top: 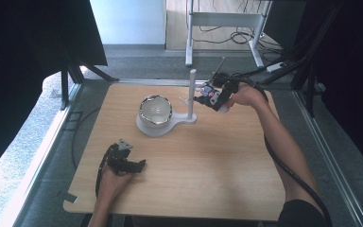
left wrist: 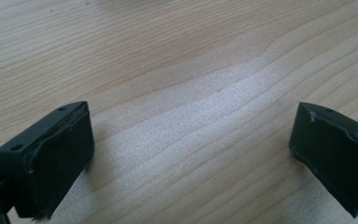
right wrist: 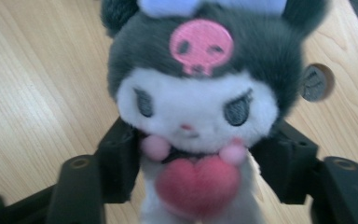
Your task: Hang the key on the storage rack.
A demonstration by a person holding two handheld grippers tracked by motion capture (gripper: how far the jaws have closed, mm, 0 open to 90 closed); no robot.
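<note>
A small plush toy with a dark hood, a pink skull badge, a white face and a red heart sits between the jaws of my right gripper, which is shut on its body. In the high view that gripper holds the plush toy above the table's far side, just right of a white upright post. The post rises from a white stand carrying a shiny bowl. My left gripper rests low at the near left, open, with bare wood between its jaws.
The wooden table has a small round hole near the plush. A cable trails along the right forearm. Beyond the far edge stand a white desk frame and dark stands.
</note>
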